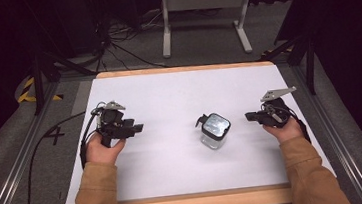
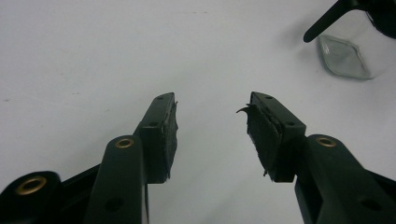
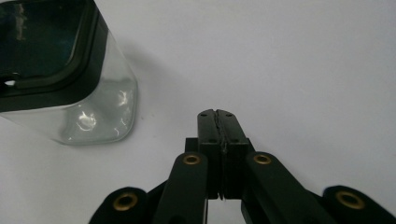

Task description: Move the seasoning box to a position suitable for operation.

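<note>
Clear square jar [image 1: 215, 131] w/ a black lid [image 1: 216, 124] stands upright on the white table [image 1: 168, 98], right of centre, between the two grippers but nearer the right one; apart from both. Lid has a black latch/tab [image 1: 201, 120] sticking out on its left side, seen again at the top right of the left gripper view [image 2: 327, 18]. Left gripper [image 1: 139, 128] sits well left of the jar, jaws spread wide, nothing between them; in its own view [image 2: 212, 133] the pads [image 2: 170, 135] look worn, w/ a torn edge on the right-hand one. Right gripper [image 1: 249, 117] is near the jar's right side, jaws pressed together, empty; its own view [image 3: 218, 133] shows the pads meeting w/ no gap, jar at upper left [image 3: 93, 107]. Handling, as a guess: walls look like rigid clear plastic or glass, can't tell which; looks empty, so prob. light and easy to tip or skid on the smooth table if nudged from one side. Smooth glossy walls + rounded corners = slippery; worn pads won't help. Best hold prob. across two flat opposite walls, mid-height or just under the lid rim, where the black band gives a lip to stop slip. Avoid the corners. Right gripper would need to open wide first; whether the span is enough for the body, can't tell. If the lid is to come off, one gripper steadies the body, the other takes the tab. Squeeze gently in case it's glass.
</note>
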Tool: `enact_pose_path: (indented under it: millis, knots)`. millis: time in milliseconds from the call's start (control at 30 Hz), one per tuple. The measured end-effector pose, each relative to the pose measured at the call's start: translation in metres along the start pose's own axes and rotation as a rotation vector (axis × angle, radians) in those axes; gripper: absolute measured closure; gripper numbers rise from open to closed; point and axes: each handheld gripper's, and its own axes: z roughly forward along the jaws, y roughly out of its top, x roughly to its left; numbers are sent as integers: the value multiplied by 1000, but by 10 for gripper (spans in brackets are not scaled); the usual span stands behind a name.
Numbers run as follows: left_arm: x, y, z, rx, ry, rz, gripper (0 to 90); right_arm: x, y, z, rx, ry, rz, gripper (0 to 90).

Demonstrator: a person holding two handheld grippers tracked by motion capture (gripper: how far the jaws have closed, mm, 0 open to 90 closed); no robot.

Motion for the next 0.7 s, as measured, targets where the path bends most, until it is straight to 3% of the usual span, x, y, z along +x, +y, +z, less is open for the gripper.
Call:
enact_pose_path:
  millis: [267,433,700]
  knots:
    - [-6,4,-2,-19,-26,8,514,9,3,-1,-59,40,-34,897]
    - [-12,6,-4,-22,-36,19,498,17,5,1,-137,151,-79,896]
    - [-24,12,-6,-51,-61,53,471,27,6,12,-155,130,-98,894]
